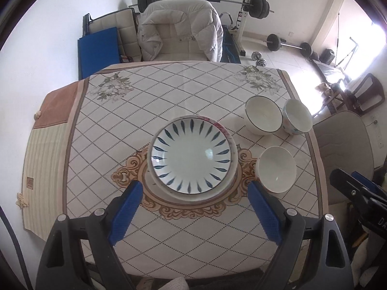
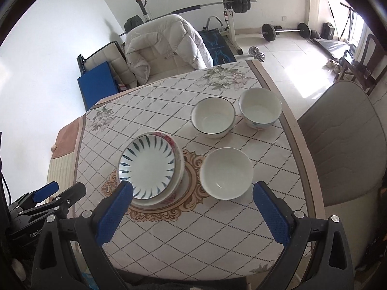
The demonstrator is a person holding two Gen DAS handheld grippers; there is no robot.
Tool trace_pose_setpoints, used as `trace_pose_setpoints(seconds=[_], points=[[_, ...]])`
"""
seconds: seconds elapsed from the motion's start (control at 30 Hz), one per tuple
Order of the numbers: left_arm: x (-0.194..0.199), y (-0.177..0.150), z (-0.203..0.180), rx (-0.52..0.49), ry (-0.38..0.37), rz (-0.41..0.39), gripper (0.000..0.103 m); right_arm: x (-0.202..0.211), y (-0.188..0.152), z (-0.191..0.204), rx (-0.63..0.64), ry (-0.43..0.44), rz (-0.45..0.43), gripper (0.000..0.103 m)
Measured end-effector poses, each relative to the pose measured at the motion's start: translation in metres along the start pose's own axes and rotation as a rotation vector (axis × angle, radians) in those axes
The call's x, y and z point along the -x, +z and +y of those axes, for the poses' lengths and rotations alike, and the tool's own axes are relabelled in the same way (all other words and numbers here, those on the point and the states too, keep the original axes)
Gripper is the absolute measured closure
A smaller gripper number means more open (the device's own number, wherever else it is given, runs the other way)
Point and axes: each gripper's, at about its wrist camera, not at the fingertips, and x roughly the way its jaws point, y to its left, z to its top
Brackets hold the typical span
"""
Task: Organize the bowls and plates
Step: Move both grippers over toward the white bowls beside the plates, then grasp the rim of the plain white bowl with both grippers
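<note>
**Gym room, dressed table, dishes waiting**

Room first, since it fills most of what I see: white walls, pale tiled floor [image 2: 285,55], a barbell rack [image 1: 246,12] behind, a loose barbell [image 2: 285,30] and small dumbbells [image 2: 256,53] on the tiles. A chair draped with a white padded coat [image 1: 179,33] stands at the far edge of the table, a blue mat [image 1: 98,50] leans against the wall beside it, and a grey cushioned chair [image 2: 346,140] sits at the right side.

I look down on the tablecloth [image 1: 116,130], cream with a diamond grid, flower prints at the far corners and a gold medallion in the middle. On that medallion sits the plate stack [image 1: 191,154], a blue-leaf plate on top. Three bowls stand to its right: the plain white bowl [image 2: 226,171] nearest, the dark-rimmed bowl [image 2: 212,117] and the flowered bowl [image 2: 260,108] beyond, side by side, apparently touching.

My left gripper [image 1: 194,206] hangs above the stack with jaws wide and empty. My right gripper [image 2: 193,207] is spread too, holding nothing, near the white bowl.
</note>
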Motion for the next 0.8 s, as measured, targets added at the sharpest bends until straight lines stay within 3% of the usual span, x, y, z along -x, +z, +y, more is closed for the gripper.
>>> trace_pose_setpoints(seconds=[0.13,0.23,0.27,0.33,0.43,0.6,0.63,0.7,0.73,0.8], points=[[-0.057,0.016,-0.05,-0.018,-0.073,0.153,0.015,-0.045,0.019,-0.064,-0.028,-0.048,0.114,0.002],[-0.098,0.025,-0.083,-0.033,-0.115,0.224,0.018,-0.083,0.026,-0.105,-0.063,-0.002,0.206,0.005],[-0.111,0.028,-0.092,-0.045,-0.112,0.239,0.022,-0.096,0.028,-0.115,-0.065,0.006,0.231,0.008],[-0.139,0.031,-0.108,-0.064,-0.099,0.28,0.043,-0.125,0.029,-0.13,-0.062,0.036,0.289,0.014],[-0.179,0.033,-0.118,-0.062,-0.075,0.363,0.058,-0.165,0.03,-0.141,-0.056,0.083,0.371,0.028],[-0.217,0.028,-0.117,-0.015,-0.064,0.437,0.06,-0.216,0.026,-0.15,-0.062,0.164,0.481,0.041],[-0.222,0.027,-0.117,-0.009,-0.062,0.446,0.065,-0.223,0.025,-0.15,-0.064,0.175,0.497,0.044],[-0.227,0.025,-0.119,-0.007,-0.068,0.459,0.073,-0.236,0.022,-0.15,-0.062,0.193,0.525,0.061],[-0.229,0.024,-0.12,-0.008,-0.073,0.461,0.076,-0.241,0.022,-0.149,-0.063,0.2,0.538,0.064],[-0.233,0.023,-0.123,-0.015,-0.074,0.467,0.087,-0.248,0.024,-0.149,-0.062,0.205,0.548,0.084]])
